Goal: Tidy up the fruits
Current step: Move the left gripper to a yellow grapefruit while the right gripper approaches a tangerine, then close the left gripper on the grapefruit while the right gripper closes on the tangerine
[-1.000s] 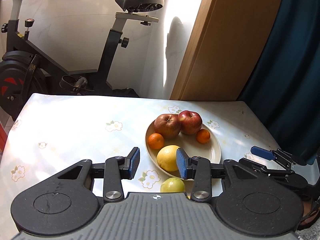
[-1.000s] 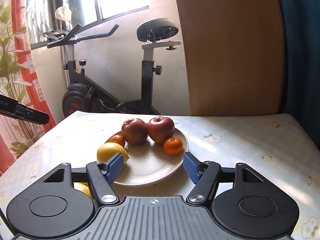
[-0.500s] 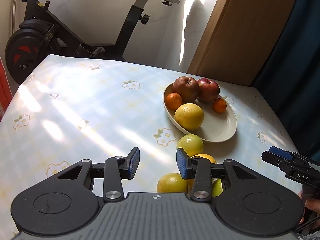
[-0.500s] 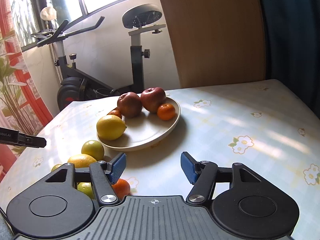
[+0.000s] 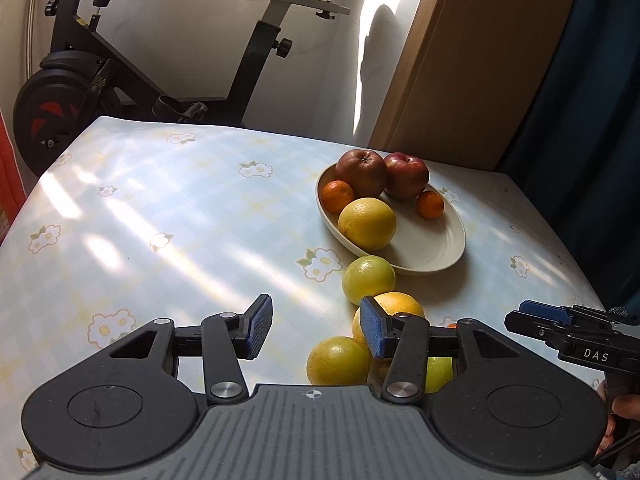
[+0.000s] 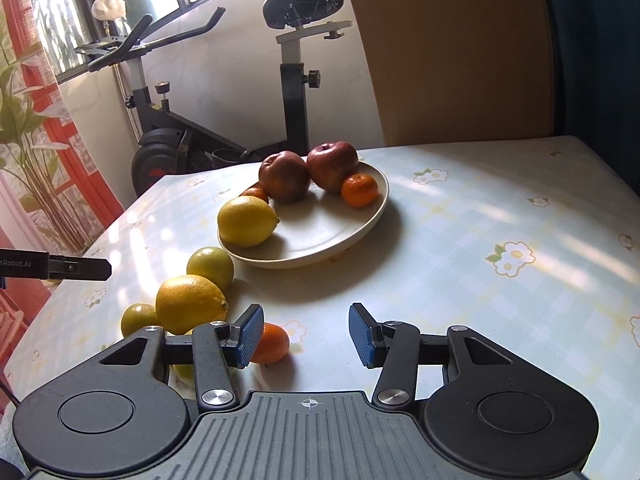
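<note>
My left hand-held gripper (image 5: 316,326) hangs over the table (image 5: 160,216) with its jaws spread and nothing between them. Just ahead of its right finger lies loose fruit: a yellow-green citrus (image 5: 338,360) nearest, an orange-yellow lemon (image 5: 394,306) behind the blue pad, and a green lime (image 5: 368,279) touching the rim of the cream plate (image 5: 432,252). On the plate sit a big lemon (image 5: 367,223), two small tangerines (image 5: 337,197) and two red apples (image 5: 361,173). Further right, my right hand-held gripper (image 6: 306,336) is also spread wide and holds nothing; a small tangerine (image 6: 272,343) rests on the table just behind its left pad
</note>
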The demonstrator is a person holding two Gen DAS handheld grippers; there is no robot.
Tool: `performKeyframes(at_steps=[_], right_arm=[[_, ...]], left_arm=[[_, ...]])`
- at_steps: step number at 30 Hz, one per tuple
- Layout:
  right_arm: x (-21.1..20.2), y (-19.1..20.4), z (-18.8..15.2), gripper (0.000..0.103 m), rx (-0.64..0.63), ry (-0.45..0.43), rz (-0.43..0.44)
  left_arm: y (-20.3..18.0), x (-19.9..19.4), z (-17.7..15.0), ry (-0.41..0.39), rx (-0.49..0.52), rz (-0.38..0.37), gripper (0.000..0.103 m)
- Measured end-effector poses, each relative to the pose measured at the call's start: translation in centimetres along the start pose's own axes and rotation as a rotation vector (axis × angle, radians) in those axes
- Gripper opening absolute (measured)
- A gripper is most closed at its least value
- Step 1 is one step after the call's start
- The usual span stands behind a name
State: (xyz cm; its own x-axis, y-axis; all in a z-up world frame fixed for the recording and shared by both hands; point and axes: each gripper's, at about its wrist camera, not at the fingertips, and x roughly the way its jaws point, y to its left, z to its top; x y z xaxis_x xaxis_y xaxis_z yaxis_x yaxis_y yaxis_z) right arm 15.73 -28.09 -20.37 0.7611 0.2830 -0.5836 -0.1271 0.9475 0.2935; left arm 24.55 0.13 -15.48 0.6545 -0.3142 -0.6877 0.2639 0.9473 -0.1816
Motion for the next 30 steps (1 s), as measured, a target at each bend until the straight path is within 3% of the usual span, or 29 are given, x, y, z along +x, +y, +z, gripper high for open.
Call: performKeyframes(at_steps=[17, 30], right_arm=[[4.2, 0.8, 1.0, 0.042, 0.061, 0.189, 0.104], [4.5, 0.1, 0.5, 0.030, 0.121, 0.202, 0.115]], left_arm=[[0.3, 0.6, -0.8, 0.041, -0.015, -0.027, 0.051], [-0.3, 2.8, -2.1, 0.134, 0.024, -0.068, 0.052]])
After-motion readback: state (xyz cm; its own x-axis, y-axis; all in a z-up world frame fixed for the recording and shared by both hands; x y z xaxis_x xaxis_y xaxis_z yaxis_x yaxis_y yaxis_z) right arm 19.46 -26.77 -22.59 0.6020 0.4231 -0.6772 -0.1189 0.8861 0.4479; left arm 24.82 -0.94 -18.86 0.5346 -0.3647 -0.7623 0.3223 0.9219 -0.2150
